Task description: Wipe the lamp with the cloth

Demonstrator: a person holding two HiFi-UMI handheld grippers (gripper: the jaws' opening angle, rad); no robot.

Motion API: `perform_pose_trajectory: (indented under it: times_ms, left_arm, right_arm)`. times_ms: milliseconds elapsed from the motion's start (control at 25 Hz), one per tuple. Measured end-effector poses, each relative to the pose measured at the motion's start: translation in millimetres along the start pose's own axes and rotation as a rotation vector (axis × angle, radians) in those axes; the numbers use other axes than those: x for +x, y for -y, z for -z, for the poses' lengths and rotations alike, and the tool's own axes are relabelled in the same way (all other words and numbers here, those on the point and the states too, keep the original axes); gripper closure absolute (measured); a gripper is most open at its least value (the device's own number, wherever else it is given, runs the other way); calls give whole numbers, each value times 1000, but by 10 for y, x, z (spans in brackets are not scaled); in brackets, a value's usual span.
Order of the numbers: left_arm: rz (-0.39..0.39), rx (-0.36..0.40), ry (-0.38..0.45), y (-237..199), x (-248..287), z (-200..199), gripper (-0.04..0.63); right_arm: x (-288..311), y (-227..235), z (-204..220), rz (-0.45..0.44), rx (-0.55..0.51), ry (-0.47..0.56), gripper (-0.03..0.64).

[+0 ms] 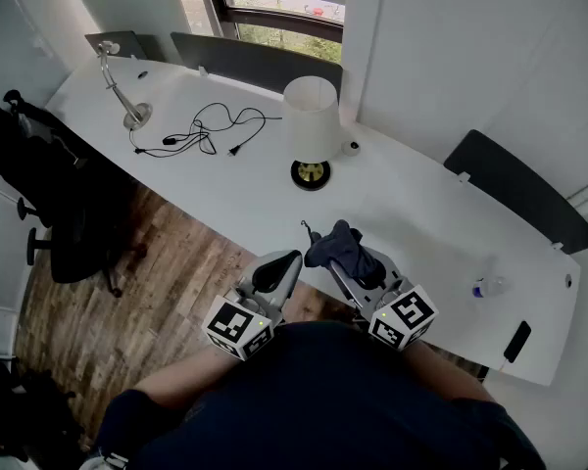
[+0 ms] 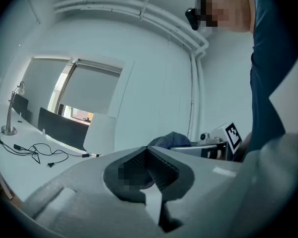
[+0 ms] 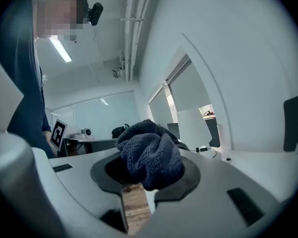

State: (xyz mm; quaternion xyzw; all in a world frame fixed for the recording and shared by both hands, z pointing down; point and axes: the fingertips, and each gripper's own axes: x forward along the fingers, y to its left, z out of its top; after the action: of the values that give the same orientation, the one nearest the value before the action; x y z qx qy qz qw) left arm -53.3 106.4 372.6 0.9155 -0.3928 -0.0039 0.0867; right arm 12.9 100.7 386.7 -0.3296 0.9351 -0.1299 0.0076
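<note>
Main worry imo: the lamp (image 1: 311,125) looks top-heavy, with a tall white shade on a small round dark-and-gold base. A sideways shove with the cloth (image 1: 335,244) could tip or skid it, since nothing's bracing it. It stands upright near the back edge of the surface (image 1: 421,213). The right gripper (image 1: 358,267) has its jaws clamped on the bunched dark blue cloth at the front edge, well apart from the lamp. The left gripper (image 1: 277,270) jaws are together, empty.
</note>
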Motion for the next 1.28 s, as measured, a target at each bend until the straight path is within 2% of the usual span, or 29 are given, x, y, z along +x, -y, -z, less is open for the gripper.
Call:
perform_pose_trajectory:
  times_ms: [400,680,800,1000,1280]
  left_arm:
    - [-19,-1,-5,11,115,67,589]
    - [-58,-5,-14,18,241,87,588]
    - [-81,-6,-24,25,313,97,589]
    - [-104,5,-43,95,475,188,589]
    - [-122,-17,-55,-1,519,282,589]
  right_arm:
    - [-19,105,50,-30,0,0,486]
    - [-33,244,71,-58,50,0,485]
    - [-47,334,61,-80,38,-2,485]
    - [-43,511,154,-106,61,-17,483]
    - [114,544,293,-130,69,-66,485]
